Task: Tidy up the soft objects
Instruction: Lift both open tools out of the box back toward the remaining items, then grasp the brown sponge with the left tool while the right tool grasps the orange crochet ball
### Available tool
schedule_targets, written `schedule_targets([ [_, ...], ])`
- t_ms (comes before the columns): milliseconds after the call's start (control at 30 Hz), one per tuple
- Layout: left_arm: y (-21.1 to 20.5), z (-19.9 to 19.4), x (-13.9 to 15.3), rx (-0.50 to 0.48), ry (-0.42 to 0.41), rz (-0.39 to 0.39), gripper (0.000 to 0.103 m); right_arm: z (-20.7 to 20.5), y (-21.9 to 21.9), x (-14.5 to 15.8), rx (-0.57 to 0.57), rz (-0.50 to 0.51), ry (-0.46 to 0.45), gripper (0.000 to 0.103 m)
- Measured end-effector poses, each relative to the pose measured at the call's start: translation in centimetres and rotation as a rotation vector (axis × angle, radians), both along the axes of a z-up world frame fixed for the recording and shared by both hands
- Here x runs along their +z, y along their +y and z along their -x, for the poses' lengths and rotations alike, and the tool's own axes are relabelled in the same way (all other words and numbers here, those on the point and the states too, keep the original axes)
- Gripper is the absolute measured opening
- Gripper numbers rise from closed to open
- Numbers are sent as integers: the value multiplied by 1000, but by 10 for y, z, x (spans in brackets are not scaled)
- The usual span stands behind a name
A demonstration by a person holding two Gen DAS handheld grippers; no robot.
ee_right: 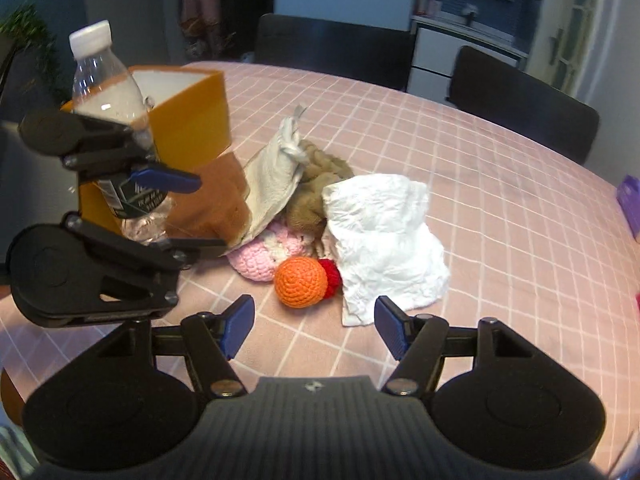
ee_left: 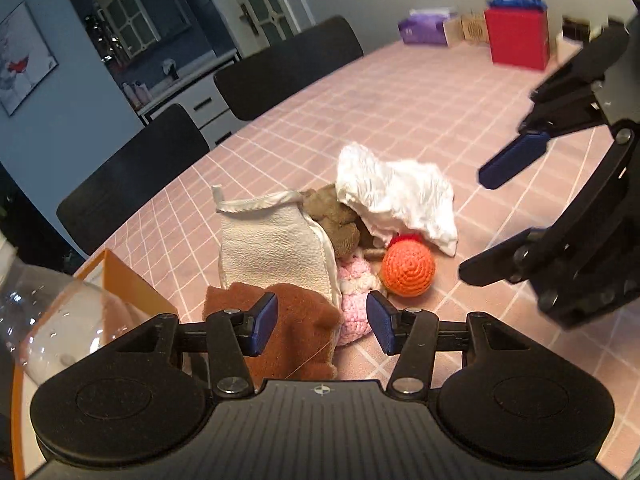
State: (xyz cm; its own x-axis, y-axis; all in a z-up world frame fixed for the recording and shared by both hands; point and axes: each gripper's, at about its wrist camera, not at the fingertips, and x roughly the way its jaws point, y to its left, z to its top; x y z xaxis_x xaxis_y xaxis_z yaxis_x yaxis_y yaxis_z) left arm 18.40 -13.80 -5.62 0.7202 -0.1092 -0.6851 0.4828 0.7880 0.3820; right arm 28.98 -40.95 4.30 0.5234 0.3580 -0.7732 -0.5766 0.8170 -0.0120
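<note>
A pile of soft things lies on the pink checked tablecloth (ee_left: 420,92): a crumpled white cloth (ee_left: 400,196) (ee_right: 380,232), an orange crochet ball (ee_left: 408,268) (ee_right: 301,282) with a red tip, a pink crochet toy (ee_left: 354,312) (ee_right: 264,254), a tan plush (ee_left: 334,216) (ee_right: 316,188), a cream mitt (ee_left: 276,252) (ee_right: 276,184) and a brown felt cloth (ee_left: 304,328) (ee_right: 212,196). My left gripper (ee_left: 322,322) (ee_right: 200,212) is open and empty, over the brown cloth and pink toy. My right gripper (ee_right: 314,326) (ee_left: 476,224) is open and empty, just short of the orange ball.
An open orange box (ee_right: 192,120) (ee_left: 124,280) stands left of the pile, with a clear plastic bottle (ee_right: 108,92) (ee_left: 48,320) in front of it. Black chairs (ee_left: 288,64) line the table's far side. A red bag (ee_left: 520,40) and a purple tissue pack (ee_left: 426,26) stand at the far end.
</note>
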Motion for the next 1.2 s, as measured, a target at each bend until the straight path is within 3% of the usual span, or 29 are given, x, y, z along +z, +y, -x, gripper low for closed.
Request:
schedule_targets([
  [300,-10,-21,-10,16,59,-86,61,-16,22,-25,221,74,-90,53],
  [533,-12,-31,-13,47,95,-114,58,-26,34,-36,252,107,-102,47],
  [633,-13,-29,-15,39,86,-124,45,-25,32,-38,240,102,-106,41],
  [900,-10,-17,-5,17,35,-78,24,-14,27,-29,233,108,-99,41],
  [1200,-3,30,44,-100,-127,57,21,5,12,-4,186,90,-81,41],
])
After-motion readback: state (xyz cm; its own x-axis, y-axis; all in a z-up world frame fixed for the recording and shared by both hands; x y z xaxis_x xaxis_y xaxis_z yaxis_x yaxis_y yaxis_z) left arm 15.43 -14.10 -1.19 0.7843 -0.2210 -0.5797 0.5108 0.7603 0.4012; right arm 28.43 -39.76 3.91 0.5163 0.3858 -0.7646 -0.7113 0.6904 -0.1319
